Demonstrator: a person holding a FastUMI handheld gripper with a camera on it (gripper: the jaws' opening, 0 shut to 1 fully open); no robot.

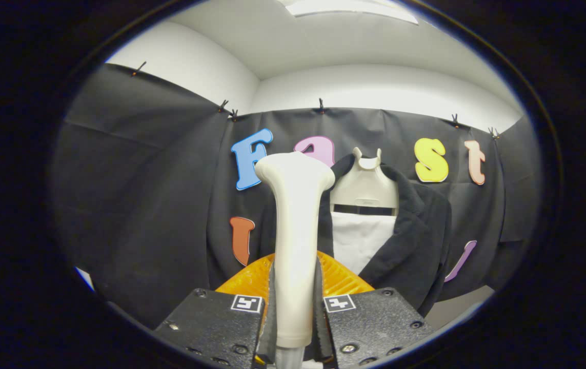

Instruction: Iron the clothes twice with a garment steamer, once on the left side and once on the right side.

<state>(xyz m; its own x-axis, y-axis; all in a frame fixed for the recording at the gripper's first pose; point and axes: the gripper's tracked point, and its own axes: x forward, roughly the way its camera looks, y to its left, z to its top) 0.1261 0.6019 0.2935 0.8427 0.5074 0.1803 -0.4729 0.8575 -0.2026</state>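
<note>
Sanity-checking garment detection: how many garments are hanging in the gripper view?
1: a dark jacket on a white hanger form, beyond the fingers, just right of the steamer handle the gripper is shut on. The handle hides the jacket's left side; anything behind it can't be ruled out.

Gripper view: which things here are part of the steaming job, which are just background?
Job:
- garment steamer, upright between the fingers, gripper shut on it
- dark jacket, hanging beyond the steamer on a hanger
- white shirt inside the jacket

Background:
- white hanger form, carries the clothes
- black cloth wall
- clips along the cloth's top edge
</note>
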